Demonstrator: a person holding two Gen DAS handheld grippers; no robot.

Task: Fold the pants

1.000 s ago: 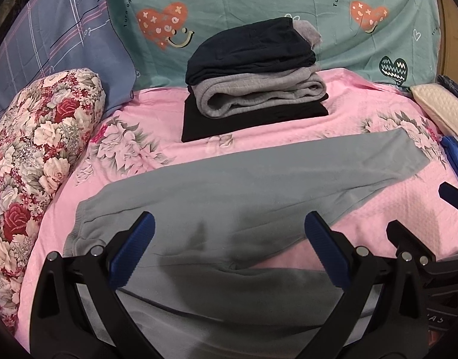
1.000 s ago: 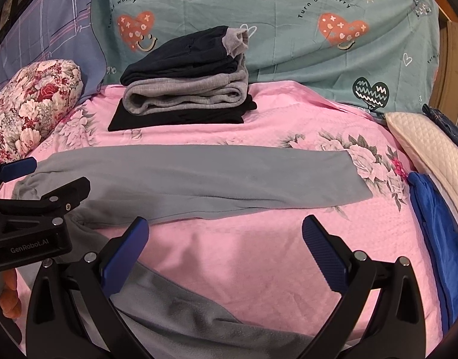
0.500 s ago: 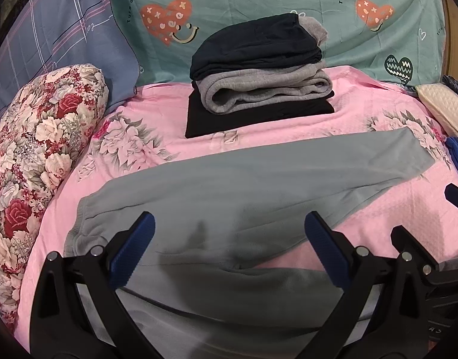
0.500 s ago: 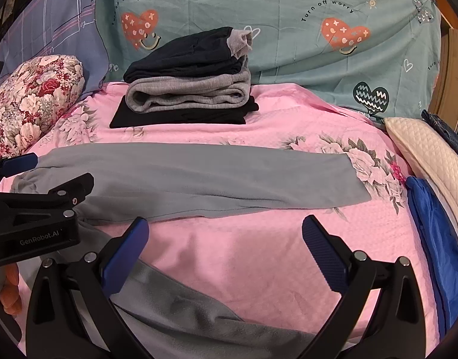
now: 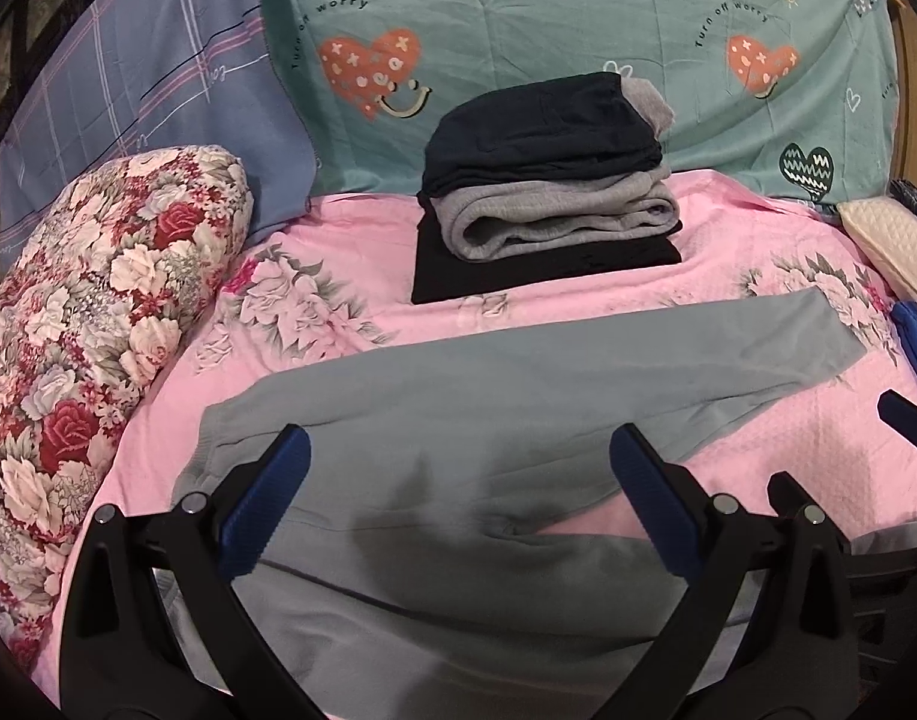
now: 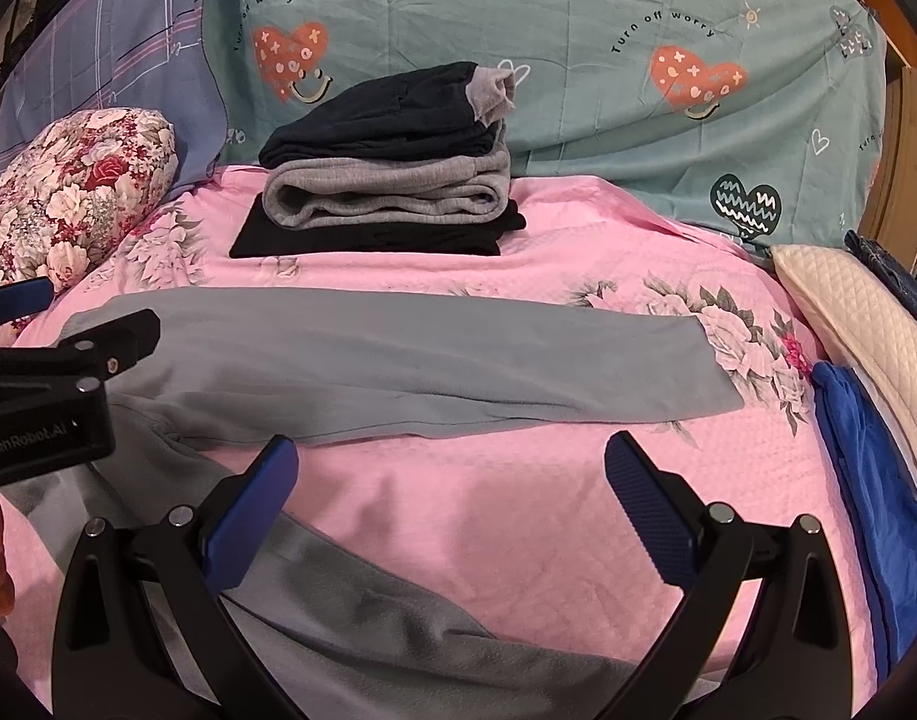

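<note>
Item: grey pants (image 5: 518, 396), spread flat on your bed (image 5: 368, 252) in front of the folded stack (image 5: 548, 192), legs splayed for folding. Your left gripper (image 5: 458, 480) and right gripper (image 6: 446, 480): both wide, empty, above the near leg.

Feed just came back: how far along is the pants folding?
Done: a stack of three folded garments sits by the pillow. In hand: nothing. The left gripper and right gripper are both open above the grey pants, which lie unfolded on the pink sheet, legs spread apart. Left: bring one leg onto the other, fold them, and stack.
</note>
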